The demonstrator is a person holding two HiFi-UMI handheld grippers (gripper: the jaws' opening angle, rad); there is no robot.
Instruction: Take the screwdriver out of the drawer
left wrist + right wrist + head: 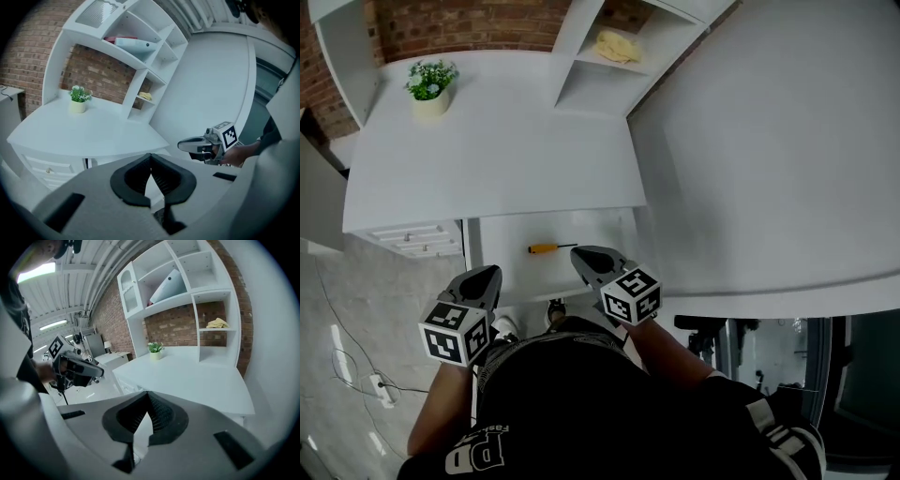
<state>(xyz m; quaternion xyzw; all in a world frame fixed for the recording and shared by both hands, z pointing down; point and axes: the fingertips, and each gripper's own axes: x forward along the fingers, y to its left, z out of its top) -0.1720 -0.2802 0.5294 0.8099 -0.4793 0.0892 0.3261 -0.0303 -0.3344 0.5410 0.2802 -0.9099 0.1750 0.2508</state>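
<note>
Screwdriver (546, 248) with an orange handle and a dark shaft lies flat in the open drawer (511, 232), which is pulled out from under the front edge of the white bench (487, 150). The tool sits crosswise near the middle of the drawer floor, handle toward the left side and shaft toward the right.

From the head view the right claw (581, 251) hangs over the drawer with its tip just beside the end of the shaft; whether they touch cannot be told. Its own view shows the two jaws brought together at the tips with nothing between them. The left claw (492, 272) is held over the drawer's front left corner, apart from the screwdriver. Its jaws likewise meet at the tips and hold nothing.

A potted plant (430, 84) stands near the bench's far left corner. At the far right corner rises a white shelf unit (581, 56), and a yellow cloth (617, 45) lies in one of its compartments. A brick wall (459, 23) runs behind the bench. Small closed drawers (412, 239) sit under the bench's front edge, to the left of the open one.
</note>
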